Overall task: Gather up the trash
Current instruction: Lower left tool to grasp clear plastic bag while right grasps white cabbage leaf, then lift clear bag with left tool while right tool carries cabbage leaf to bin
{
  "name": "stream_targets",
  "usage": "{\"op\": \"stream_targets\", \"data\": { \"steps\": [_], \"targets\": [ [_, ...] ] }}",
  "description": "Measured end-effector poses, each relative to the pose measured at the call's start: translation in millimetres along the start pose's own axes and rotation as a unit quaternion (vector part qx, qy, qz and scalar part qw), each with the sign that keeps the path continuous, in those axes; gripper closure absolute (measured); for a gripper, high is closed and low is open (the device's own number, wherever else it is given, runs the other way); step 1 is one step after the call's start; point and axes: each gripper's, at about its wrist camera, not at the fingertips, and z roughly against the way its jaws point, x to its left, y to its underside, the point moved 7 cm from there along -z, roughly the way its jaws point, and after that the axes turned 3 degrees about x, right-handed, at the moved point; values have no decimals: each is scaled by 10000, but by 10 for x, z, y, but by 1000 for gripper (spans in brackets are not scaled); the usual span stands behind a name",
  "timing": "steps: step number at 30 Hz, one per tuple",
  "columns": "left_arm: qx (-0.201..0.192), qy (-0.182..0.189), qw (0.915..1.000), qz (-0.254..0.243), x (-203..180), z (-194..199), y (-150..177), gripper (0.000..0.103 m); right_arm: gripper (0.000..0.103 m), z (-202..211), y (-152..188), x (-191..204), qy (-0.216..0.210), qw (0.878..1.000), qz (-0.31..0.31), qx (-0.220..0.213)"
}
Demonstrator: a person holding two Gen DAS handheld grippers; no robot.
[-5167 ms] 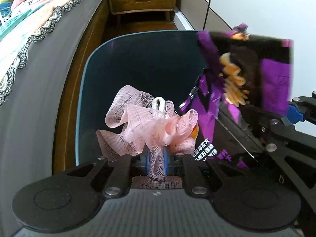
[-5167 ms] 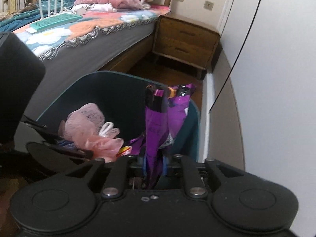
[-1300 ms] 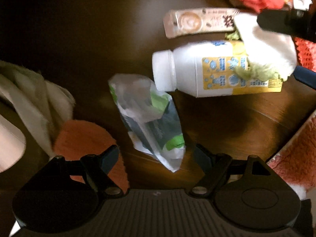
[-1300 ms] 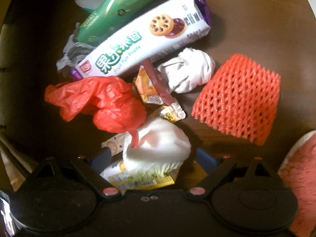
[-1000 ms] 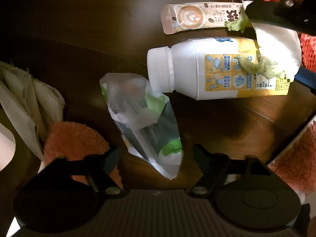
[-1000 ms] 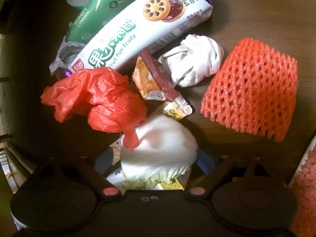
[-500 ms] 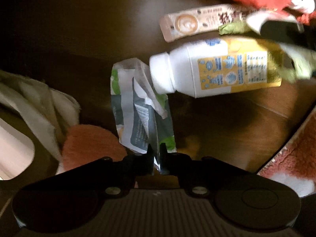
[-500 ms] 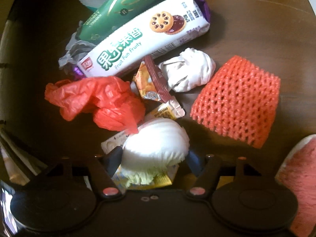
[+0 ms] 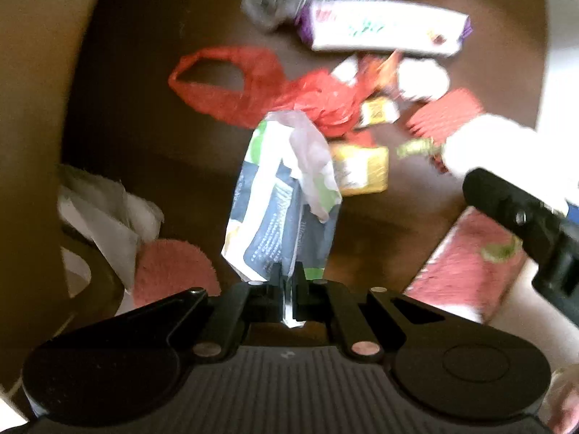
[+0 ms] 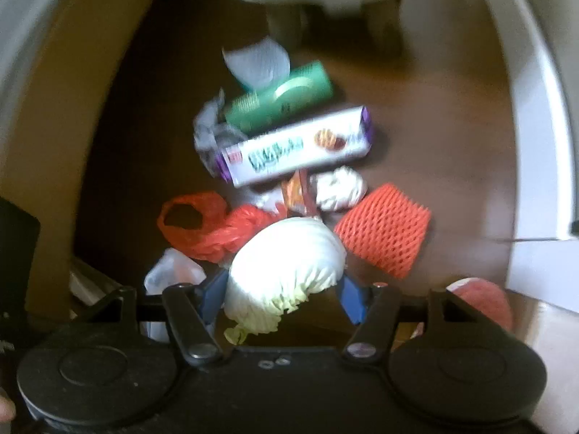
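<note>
Trash litters the wooden floor [image 10: 434, 115]: left tongs [image 9: 288, 282] pinch a crumpled wrapper [image 9: 282, 199] by one edge, right tongs [image 10: 286, 293], jaws closing, clasp a cabbage chunk [image 10: 286, 267], both apparently bound for disposal.

Dark brown wooden floor [image 10: 434, 115], glossy under warm light; pink rug [image 9: 466, 253] at right; pale furniture legs [image 10: 286, 32] beyond, blurred.
</note>
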Motion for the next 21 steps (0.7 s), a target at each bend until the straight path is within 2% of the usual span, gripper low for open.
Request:
{"op": "stream_targets", "data": {
  "steps": [3, 4, 5, 7, 11, 13, 15, 17, 21],
  "targets": [
    [-387, 210, 9990, -117, -48, 373, 16, 100, 40, 421, -54, 51, 70, 9992, 15, -382],
    [-564, 250, 9979, -204, -64, 527, 21, 100, 84, 573, -79, 68, 19, 9988, 4, -485],
    [-682, 305, 9969, -256, -53, 643, 19, 100, 94, 693, -91, 51, 87, 9986, -70, -523],
    [-1016, 426, 9930, -421, -98, 955, 17, 100, 91, 974, -160, 52, 152, 9965, -121, -811],
    [-1458, 483, 9863, -603, -101, 1363, 14, 100, 99, 1297, -261, 52, 385, 9923, 185, -1162],
    [-1622, 485, 9835, -637, -100, 1464, 8, 100, 103, 1320, -294, 2, 283, 9923, 236, -1186],
    [-1656, 542, 9831, -568, -73, 1515, -11, 100, 103, 1294, -318, -82, 395, 9929, 238, -1100],
    [-1637, 696, 9826, -538, -84, 1537, -45, 100, 90, 1231, -362, -183, 458, 9933, 207, -1044],
    [-1747, 783, 9800, -537, -135, 1468, -154, 100, 87, 1015, -399, -504, 828, 9922, 206, -904]
  ]
}}
